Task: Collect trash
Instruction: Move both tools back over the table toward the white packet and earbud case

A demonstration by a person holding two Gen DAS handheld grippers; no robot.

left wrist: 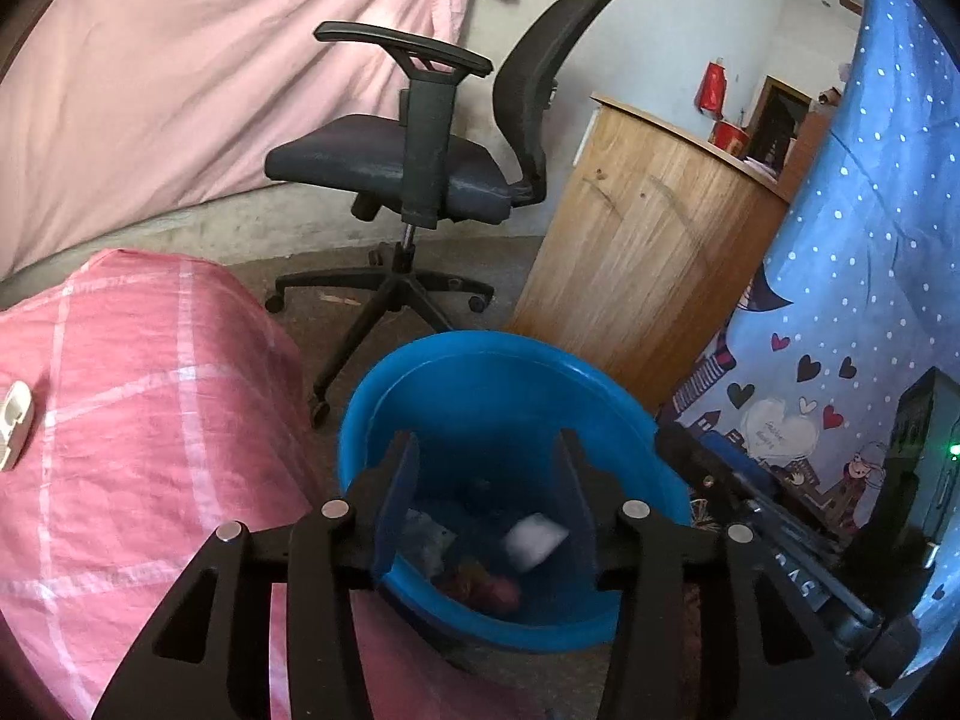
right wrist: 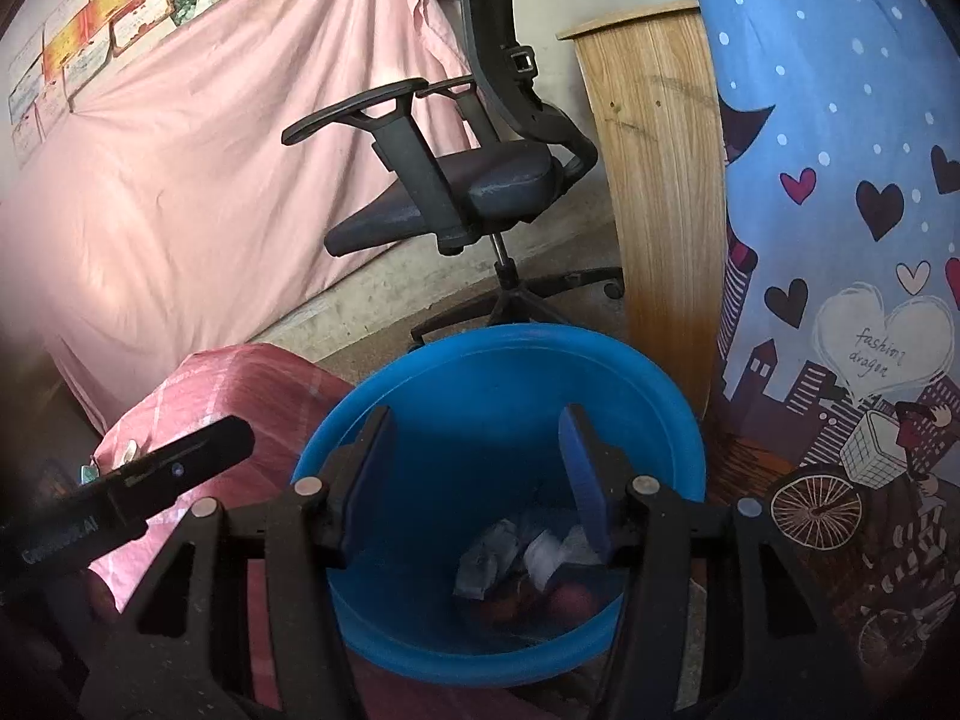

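Two grippers hung over one blue bin [left wrist: 420,384], and both cameras looked down into it. It stood upright on the floor, mouth facing up and tipped a little toward the lenses, its long axis running near vertical. It sat between the pink checked bedding [left wrist: 150,420] on the left and the blue heart-print cloth [left wrist: 840,312] on the right, with the black office chair [left wrist: 420,168] and a wooden cabinet [left wrist: 648,240] behind it.

Down at the bottom lay the trash: a white crumpled wrapper [left wrist: 534,540], tilted with its longer side running from upper right to lower left, and beside it greyish scraps and something reddish [left wrist: 480,591]. From the right wrist view the same heap showed as pale wrappers [right wrist: 522,552] over red-brown pieces.

The left gripper [left wrist: 487,462] held its jaws moderately apart above the bin's opening, the blue pads clear of each other, with nothing pinched between them; the white wrapper appeared in the gap, but down inside the bin. Whether it was falling or already resting could not be told.

The right gripper [right wrist: 480,450] stood wider, its jaws parted over the bin's mouth, empty, touching nothing. In its view, a black part of the other tool [right wrist: 150,480] reached in from the left, over the pink bedding.
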